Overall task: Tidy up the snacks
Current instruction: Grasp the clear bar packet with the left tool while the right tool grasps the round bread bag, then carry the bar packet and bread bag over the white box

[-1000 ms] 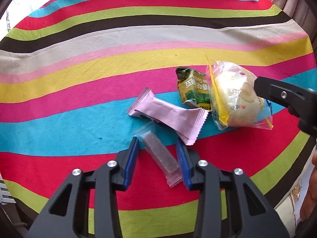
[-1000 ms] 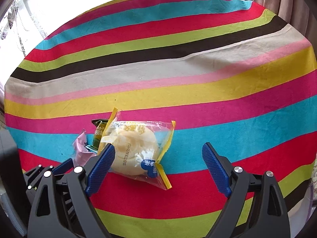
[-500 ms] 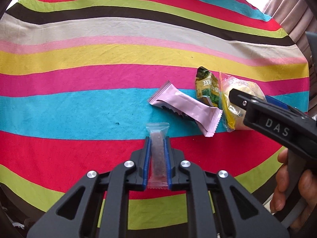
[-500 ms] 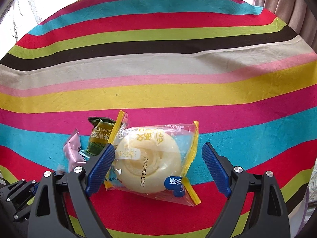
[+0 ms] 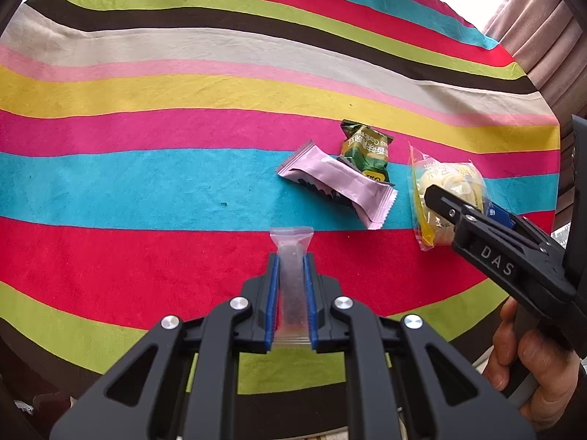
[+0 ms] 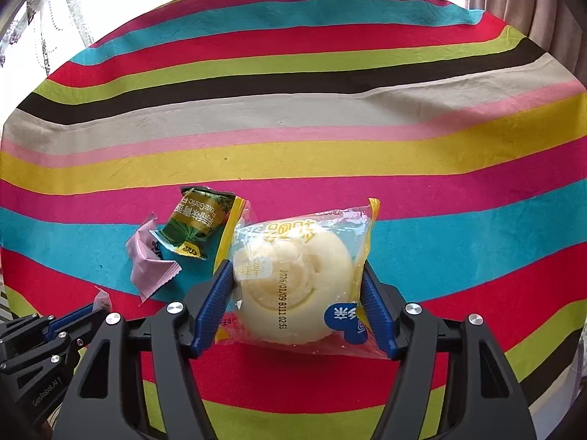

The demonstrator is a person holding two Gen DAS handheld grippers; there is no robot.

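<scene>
Left gripper [image 5: 291,264]: clenching a slim clear-wrapped brownish snack bar [image 5: 292,286], long axis lying along the fingers, far end jutting past the tips.
Right gripper [image 6: 299,289]: jaws just closing in, pads pressing a round pale bun in a clear yellow-edged bag [image 6: 297,275].
Hidden: bun partly blocked in the left view.
Beyond: pink wrapper [image 5: 339,187], green packet [image 5: 367,152] overlapping.
Surface [image 5: 146,183]: striped cloth; curtain [image 6: 532,11] behind.

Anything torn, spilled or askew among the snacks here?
Nothing torn or spilled. The pink wrapped bar lies with one end over the green snack packet on the striped cloth, a loose heap. The clear-wrapped round bun looks intact between the right gripper's closing jaws.
</scene>
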